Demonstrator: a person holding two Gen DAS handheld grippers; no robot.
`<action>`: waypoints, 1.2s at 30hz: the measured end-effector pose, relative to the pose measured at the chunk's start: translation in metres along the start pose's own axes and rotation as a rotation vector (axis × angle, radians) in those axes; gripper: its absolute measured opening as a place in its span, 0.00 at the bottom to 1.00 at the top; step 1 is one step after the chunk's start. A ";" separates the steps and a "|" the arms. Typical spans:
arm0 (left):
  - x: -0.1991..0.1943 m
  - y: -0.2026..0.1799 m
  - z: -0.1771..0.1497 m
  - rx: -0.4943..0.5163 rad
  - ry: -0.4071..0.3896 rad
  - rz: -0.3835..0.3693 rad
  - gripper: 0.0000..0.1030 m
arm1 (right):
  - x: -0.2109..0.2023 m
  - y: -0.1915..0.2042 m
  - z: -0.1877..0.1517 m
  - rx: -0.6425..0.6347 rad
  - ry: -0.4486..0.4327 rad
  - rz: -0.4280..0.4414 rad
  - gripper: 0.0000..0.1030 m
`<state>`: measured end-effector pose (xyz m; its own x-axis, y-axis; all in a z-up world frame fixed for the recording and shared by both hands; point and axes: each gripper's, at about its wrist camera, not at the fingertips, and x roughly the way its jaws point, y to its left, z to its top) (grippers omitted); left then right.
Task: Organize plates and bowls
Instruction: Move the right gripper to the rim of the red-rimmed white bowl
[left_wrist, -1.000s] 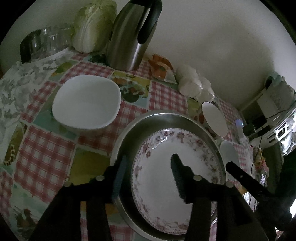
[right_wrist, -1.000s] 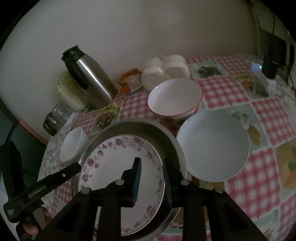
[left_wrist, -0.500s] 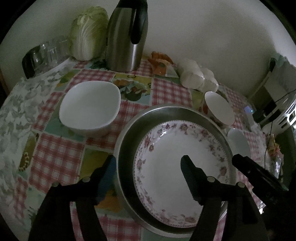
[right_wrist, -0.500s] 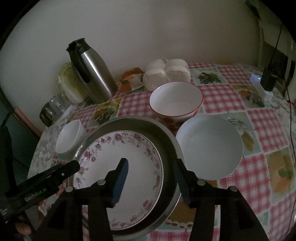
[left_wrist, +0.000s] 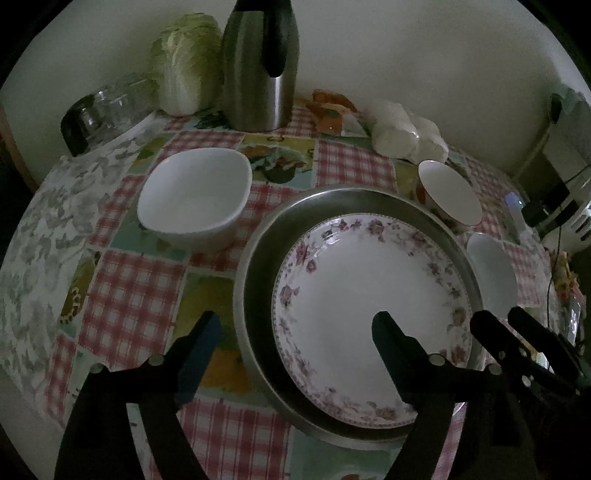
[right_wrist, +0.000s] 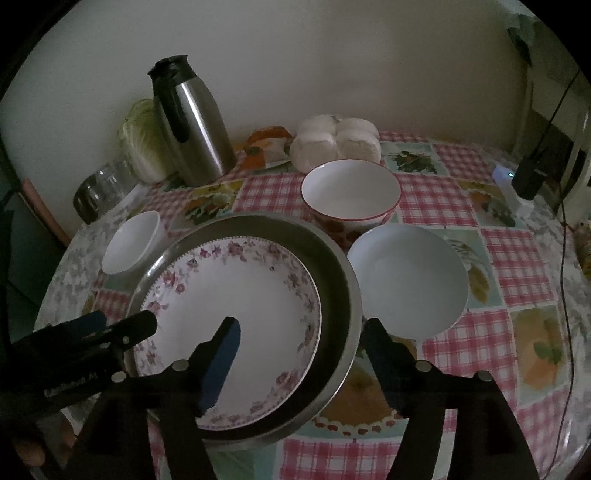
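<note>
Left wrist view: the left gripper (left_wrist: 295, 325) is released; its jaws have just been opening and stand wide, one finger over the tablecloth (left_wrist: 125, 295), the other over the flowered plate (left_wrist: 369, 280), pressing on nothing. The plate lies inside the metal pan (left_wrist: 258, 266) at the table's centre. This view alone shows the square white bowl (left_wrist: 192, 195) in full, just left of the pan and apart from it. The red-rimmed bowl (left_wrist: 450, 192) and the plain white bowl (left_wrist: 491, 273) appear edge-on at the right, partly cut off by the pan rim. Behind stand a steel flask (left_wrist: 258, 74), a cabbage (left_wrist: 184, 66), glass jars (left_wrist: 107, 107) and white buns (left_wrist: 406, 136). The right gripper's tips enter at lower right. Right wrist view: the right gripper (right_wrist: 301, 330) is likewise released, jaws just opened, straddling the pan's near rim (right_wrist: 347, 332) without touching it. Here the red-rimmed bowl (right_wrist: 351, 192) and the plain white bowl (right_wrist: 406, 280) show fully, empty and upright, close together right of the pan; the square bowl (right_wrist: 131, 242) is half hidden behind the pan. The left gripper (right_wrist: 110, 332) covers the plate's (right_wrist: 240, 295) left edge. The plate is white with a pink floral border, empty and lying flat.
</note>
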<state>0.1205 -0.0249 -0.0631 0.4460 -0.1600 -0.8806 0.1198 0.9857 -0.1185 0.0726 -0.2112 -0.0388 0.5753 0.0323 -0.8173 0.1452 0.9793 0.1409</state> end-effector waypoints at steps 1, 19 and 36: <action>0.000 0.001 0.000 -0.007 0.001 0.005 0.83 | -0.001 0.000 -0.001 -0.003 -0.005 -0.003 0.78; -0.002 0.013 -0.005 -0.112 -0.005 0.062 0.98 | -0.002 -0.004 -0.006 0.018 -0.013 -0.045 1.00; -0.018 0.013 0.013 -0.107 -0.184 -0.013 0.99 | -0.020 -0.029 0.030 0.109 -0.156 -0.080 1.00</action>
<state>0.1258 -0.0095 -0.0427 0.6010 -0.1702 -0.7809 0.0359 0.9818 -0.1864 0.0811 -0.2462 -0.0092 0.6750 -0.0841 -0.7330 0.2767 0.9498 0.1458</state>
